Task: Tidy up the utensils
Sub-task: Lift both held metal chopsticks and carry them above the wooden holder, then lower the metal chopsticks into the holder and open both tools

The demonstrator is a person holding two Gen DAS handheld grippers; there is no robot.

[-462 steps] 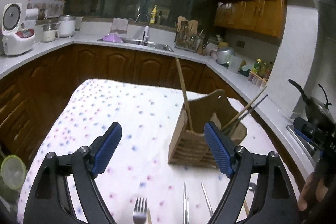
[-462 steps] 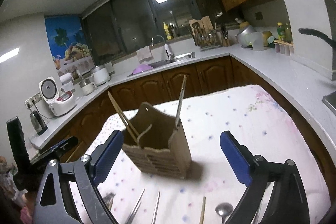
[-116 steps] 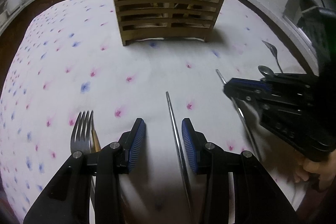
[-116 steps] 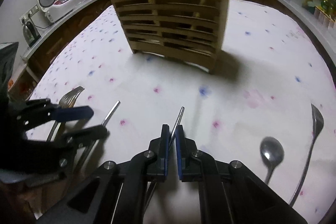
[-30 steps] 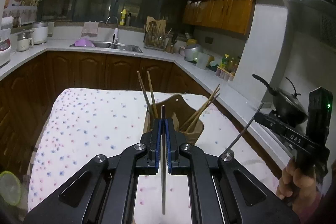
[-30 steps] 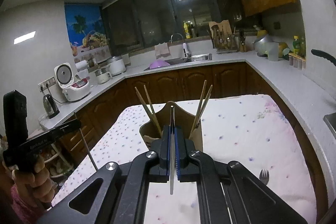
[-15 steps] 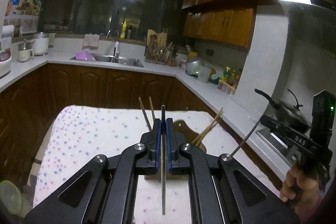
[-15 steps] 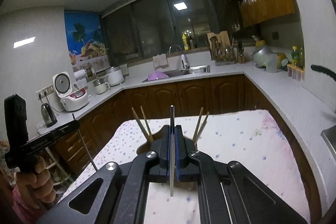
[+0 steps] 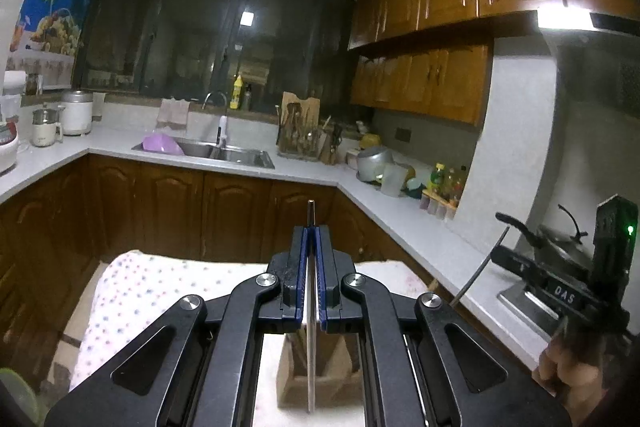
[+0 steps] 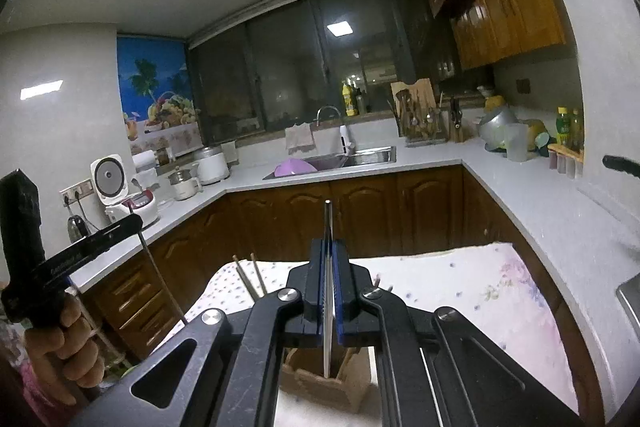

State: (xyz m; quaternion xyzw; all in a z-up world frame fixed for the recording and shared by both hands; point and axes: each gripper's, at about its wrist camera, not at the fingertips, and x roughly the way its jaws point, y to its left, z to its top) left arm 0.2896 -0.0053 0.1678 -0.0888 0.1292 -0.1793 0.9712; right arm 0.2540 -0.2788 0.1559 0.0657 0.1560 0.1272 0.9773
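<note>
My left gripper [image 9: 311, 233] is shut on a metal chopstick [image 9: 310, 359] held upright, its lower end over the wooden utensil holder [image 9: 316, 387] seen between the arms. My right gripper [image 10: 328, 245] is shut on a second metal chopstick [image 10: 327, 343], upright, its lower end hanging at the holder's [image 10: 320, 391] opening. Wooden chopsticks [image 10: 252, 277] stand in the holder. Each gripper shows at the edge of the other's view: the right one [image 9: 496, 259] with its chopstick, the left one [image 10: 136, 223] likewise.
The holder stands on a table with a flowered white cloth [image 9: 168, 279], also in the right wrist view [image 10: 472, 291]. Kitchen counters, a sink [image 9: 224, 155] and dark wood cabinets ring the table. A pan [image 9: 560, 247] sits on the stove at right.
Both grippers have risen and tilted up, so the holder has dropped low between the arms. Both still grip their metal chopsticks upright.
</note>
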